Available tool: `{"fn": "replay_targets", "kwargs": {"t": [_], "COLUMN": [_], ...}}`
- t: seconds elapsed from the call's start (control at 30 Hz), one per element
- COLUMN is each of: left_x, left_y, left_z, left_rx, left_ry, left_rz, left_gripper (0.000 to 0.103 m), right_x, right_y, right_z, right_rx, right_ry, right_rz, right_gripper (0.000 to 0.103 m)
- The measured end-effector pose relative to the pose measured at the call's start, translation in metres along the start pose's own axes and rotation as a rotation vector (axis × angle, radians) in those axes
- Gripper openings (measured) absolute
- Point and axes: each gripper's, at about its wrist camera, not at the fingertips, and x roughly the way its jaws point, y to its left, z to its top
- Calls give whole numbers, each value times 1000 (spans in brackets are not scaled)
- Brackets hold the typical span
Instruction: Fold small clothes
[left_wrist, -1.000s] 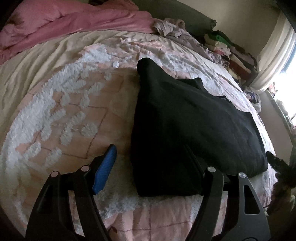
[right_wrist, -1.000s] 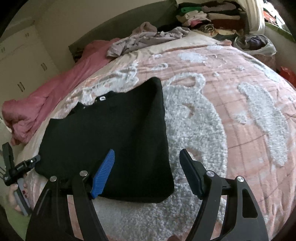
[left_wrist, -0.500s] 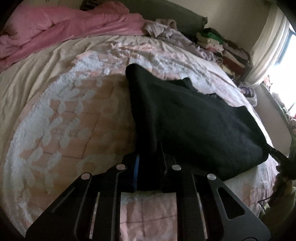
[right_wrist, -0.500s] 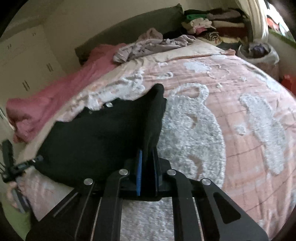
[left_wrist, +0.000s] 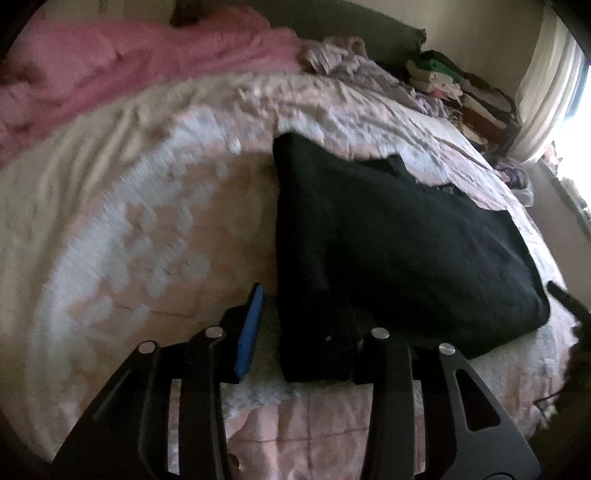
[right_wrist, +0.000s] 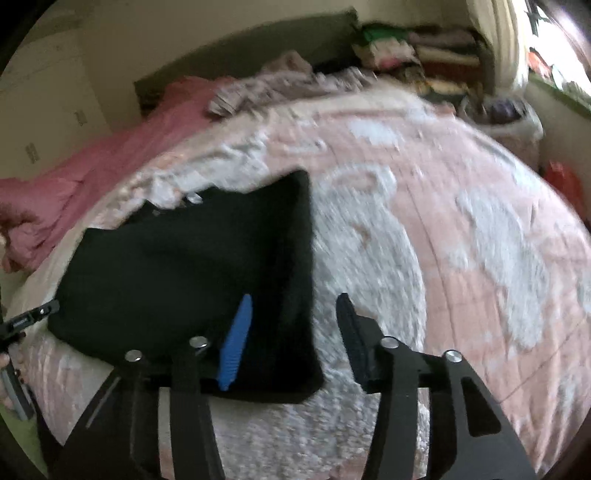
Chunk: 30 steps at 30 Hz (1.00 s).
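Seen from the left wrist, the black garment lies folded flat on the pink and white bedspread, taken here as the landmark, toward its near right part. The left gripper hangs over the garment's near left corner with its jaws opening; the blue pad stands off the cloth's left edge, over the bedspread, while the other finger is lost against the dark fabric, so the corner sits between the fingers but looks let go rather than pinched. Beyond the bedspread's far edge a rumpled pink blanket lies to the left, a heap of pale lilac clothes sits at the far middle, and a stack of folded clothes rises past the far right side, next to a white curtain. From the right wrist, the same black garment lies on the near left part of the bedspread, its right edge running away from the camera. The right gripper straddles that edge near the garment's near right corner, jaws opening: the blue pad is over the black cloth, the dark finger is over the fluffy white patch of the bedspread, and neither presses the fabric. At the bedspread's near left edge the other tool and part of a hand show beside the garment's left corner. The view is blurred.
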Motion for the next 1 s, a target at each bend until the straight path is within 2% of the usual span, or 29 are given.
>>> {"fn": "replay_targets", "kwargs": {"t": [0.1,0.2,0.3,0.43,0.53,0.67,0.9,0.93,1.0], "left_x": [-16,-24,-12,14,24,24,23,22,20], "left_y": [-11,-29,-49,-60,-63,-65,-65,-65,-65], "left_z": [3,4,0,-12,-18,-19,-19,-19,-19], "left_rx": [25,69,112,156,190,194,191,191,188], "left_ry": [-57,-85,-48,28,45,43,43,42,40], "left_rz": [15,-3,-50,-24,4,7,4,3,2], "left_gripper": [31,38,40,43,44,44,44,44,44], "right_x": [-10,-14,-10,2,11,32,28,25,20], "right_y": [18,36,54,70,73,62,61,59,57], "right_z": [2,1,-2,-9,-12,-17,-17,-16,-13], "right_rx": [-66,-124,-176,-219,-223,-184,-169,-162,-151], "right_ry": [-42,-60,-48,-8,24,92,78,67,50], "right_rz": [16,45,63,82,63,52,76,84,87], "right_gripper": [53,55,56,57,64,64,65,67,76]}}
